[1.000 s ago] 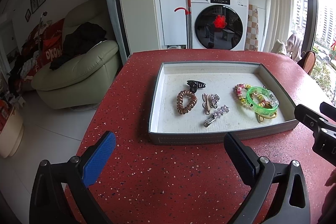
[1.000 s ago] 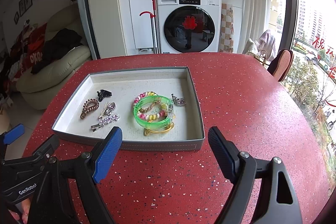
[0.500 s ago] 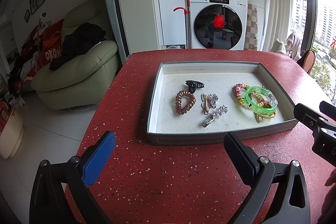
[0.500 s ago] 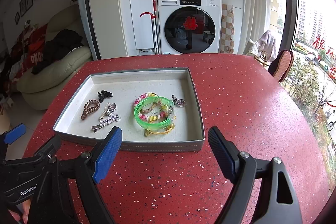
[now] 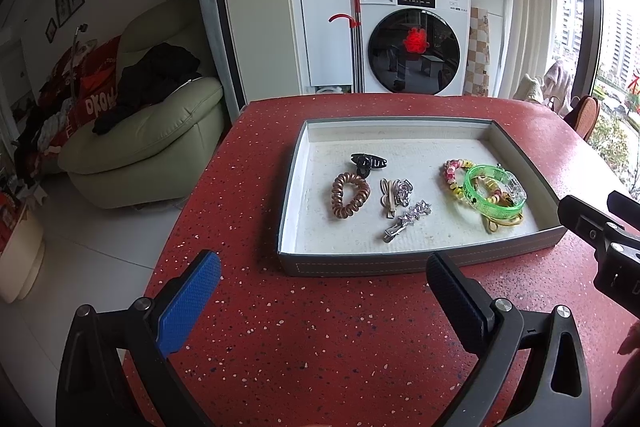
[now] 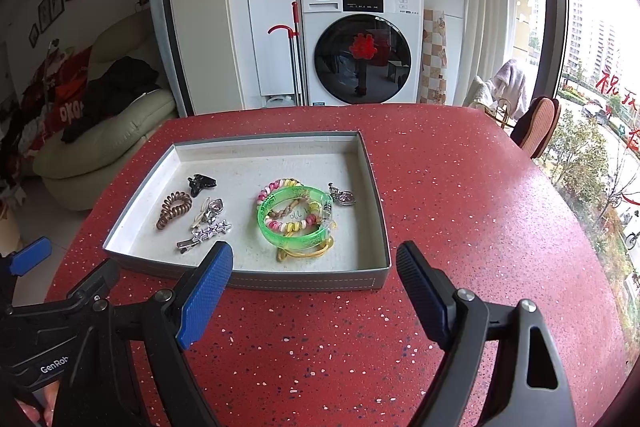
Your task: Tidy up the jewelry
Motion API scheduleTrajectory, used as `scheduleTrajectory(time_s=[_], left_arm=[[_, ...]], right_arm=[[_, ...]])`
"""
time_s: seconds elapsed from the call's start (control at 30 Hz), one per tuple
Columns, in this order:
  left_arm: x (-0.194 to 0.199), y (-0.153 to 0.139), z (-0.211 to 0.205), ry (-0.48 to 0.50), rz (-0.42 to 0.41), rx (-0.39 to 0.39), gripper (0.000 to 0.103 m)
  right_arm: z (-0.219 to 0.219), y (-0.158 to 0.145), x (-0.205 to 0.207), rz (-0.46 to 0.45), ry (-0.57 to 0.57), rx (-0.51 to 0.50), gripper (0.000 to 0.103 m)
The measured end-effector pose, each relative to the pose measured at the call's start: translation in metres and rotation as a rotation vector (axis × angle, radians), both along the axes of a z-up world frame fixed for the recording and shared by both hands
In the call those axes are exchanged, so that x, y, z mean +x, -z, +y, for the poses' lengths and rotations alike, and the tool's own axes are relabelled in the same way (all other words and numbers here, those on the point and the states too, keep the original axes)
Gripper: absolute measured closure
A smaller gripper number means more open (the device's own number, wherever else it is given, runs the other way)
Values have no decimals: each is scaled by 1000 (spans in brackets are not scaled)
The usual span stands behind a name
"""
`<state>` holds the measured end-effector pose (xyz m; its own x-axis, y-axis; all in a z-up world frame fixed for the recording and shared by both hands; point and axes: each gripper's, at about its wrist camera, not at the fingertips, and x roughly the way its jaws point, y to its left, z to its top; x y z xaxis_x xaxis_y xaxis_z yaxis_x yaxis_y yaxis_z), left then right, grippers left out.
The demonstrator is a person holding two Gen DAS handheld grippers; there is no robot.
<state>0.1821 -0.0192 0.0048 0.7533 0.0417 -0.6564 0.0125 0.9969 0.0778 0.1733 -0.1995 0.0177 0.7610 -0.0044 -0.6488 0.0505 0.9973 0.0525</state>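
Both tools are released and grasp nothing: the left gripper (image 5: 322,301) and right gripper (image 6: 314,285) hover spread wide above the red table (image 6: 460,187), each just short of the tray (image 6: 312,281) ahead, likely poised to choose among the bracelets (image 6: 296,217) and hair clips (image 5: 404,221) lying inside

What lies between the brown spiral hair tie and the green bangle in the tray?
In the left wrist view, two hair clips lie between the brown spiral hair tie and green bangle: a beige-and-silver clip and a star clip.
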Motion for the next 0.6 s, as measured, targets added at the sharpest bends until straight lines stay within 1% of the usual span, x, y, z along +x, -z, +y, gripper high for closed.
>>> scheduleTrajectory(time_s=[0.6], left_arm=[[-1, -1, -1, 1, 3, -2, 0]], right_arm=[[0, -1, -1, -2, 0, 0, 17]])
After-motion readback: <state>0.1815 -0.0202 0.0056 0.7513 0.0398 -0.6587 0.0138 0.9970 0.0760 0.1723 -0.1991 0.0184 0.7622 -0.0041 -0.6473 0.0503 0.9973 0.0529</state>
